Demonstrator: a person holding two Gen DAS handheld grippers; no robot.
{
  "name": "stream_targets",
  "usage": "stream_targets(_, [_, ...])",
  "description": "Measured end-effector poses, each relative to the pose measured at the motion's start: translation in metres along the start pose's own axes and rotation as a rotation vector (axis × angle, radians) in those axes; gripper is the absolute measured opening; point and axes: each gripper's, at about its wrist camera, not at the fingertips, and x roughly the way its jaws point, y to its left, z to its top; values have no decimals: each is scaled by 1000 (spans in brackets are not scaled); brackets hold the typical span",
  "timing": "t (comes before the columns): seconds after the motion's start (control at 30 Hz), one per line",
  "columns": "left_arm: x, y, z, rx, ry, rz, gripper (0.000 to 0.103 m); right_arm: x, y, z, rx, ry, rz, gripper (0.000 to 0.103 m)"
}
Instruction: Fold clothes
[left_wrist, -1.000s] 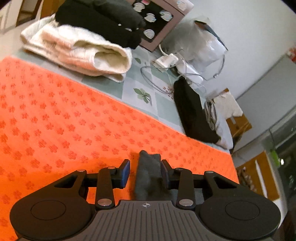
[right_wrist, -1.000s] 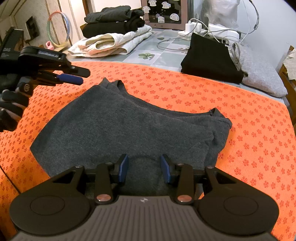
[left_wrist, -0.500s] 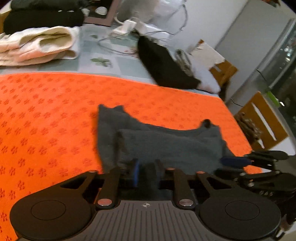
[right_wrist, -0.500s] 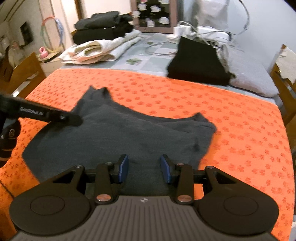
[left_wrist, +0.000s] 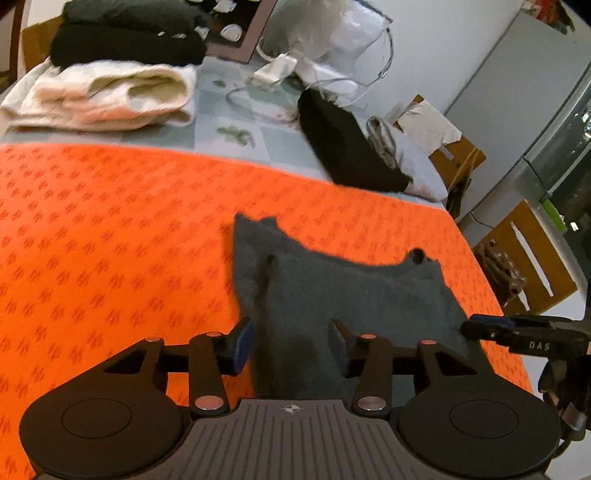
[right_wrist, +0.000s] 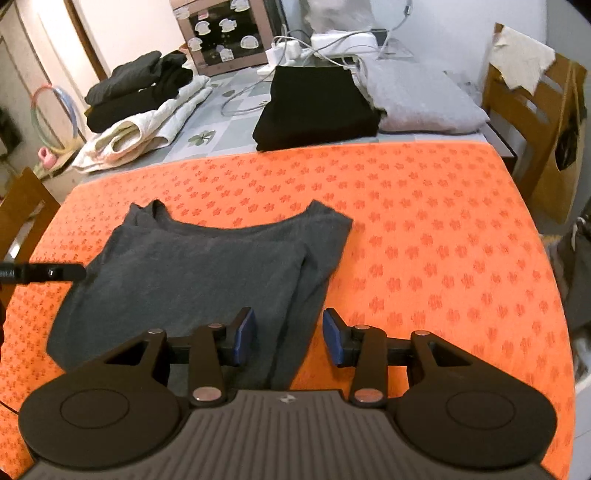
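A soft, matte grey top (right_wrist: 207, 273) lies folded on the near part of the orange flower-print surface (right_wrist: 424, 229). The left gripper (left_wrist: 291, 343) fingers are spreading, released; the right gripper (right_wrist: 288, 336) fingers are spreading too, gripping nothing. Only the right view shows the hoop (right_wrist: 51, 114).

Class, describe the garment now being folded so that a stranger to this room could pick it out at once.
Start from the large orange mat with the small flower print that covers the near part of the table. The dark grey knit top lies flat on it, partly folded. It is the only garment on the orange; the folded black clothes, light grey garment and cream pile all sit beyond the mat's far edge.
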Motion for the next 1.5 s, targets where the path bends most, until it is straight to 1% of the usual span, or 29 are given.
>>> stream_targets(0.1, [-12, 8, -15, -37, 25, 9, 51, -10, 17, -8, -52, -11, 17, 47])
stream_targets(0.3, [-34, 25, -40, -140, 43, 8, 53, -24, 70, -17, -247, -44, 90, 47])
stream_targets(0.5, [-48, 36, -50, -245, 29, 11, 55, -20, 139, -23, -482, -51, 183, 47])
stream_targets(0.63, [-57, 41, -50, -314, 8, -15, 57, -11, 181, -31, -664, -33, 224, 46])
stream_targets(0.77, [-62, 45, -51, -364, -19, -14, 59, -2, 211, -42, -824, -16, 234, 47])
stream_targets(0.83, [-63, 49, -53, -414, -23, -21, 61, 4, 222, -48, -909, -9, 228, 46])
stream_targets(0.97, [-63, 58, -56, -509, -24, -48, 61, 16, 243, -60, -1057, -2, 219, 46])
stream_targets(1.03, [-62, 62, -58, -556, -25, -62, 62, 23, 250, -67, -1125, -7, 200, 46])
stream_targets(1.13, [-59, 64, -58, -601, -25, -90, 63, 36, 256, -78, -1211, -12, 156, 46])
stream_targets(1.17, [-58, 64, -57, -612, -24, -98, 64, 38, 256, -80, -1222, -18, 142, 45])
stream_targets(1.27, [-52, 62, -55, -613, -14, -115, 66, 36, 254, -79, -1203, -45, 116, 28])
stream_targets(1.3, [-49, 61, -54, -607, -8, -118, 66, 32, 253, -77, -1184, -53, 121, 19])
stream_targets(1.33, [-46, 60, -54, -609, 0, -126, 66, 29, 252, -75, -1164, -62, 126, 16])
stream_targets(1.5, [-30, 52, -49, -632, 15, -193, 69, 6, 242, -66, -1059, -116, 142, 14])
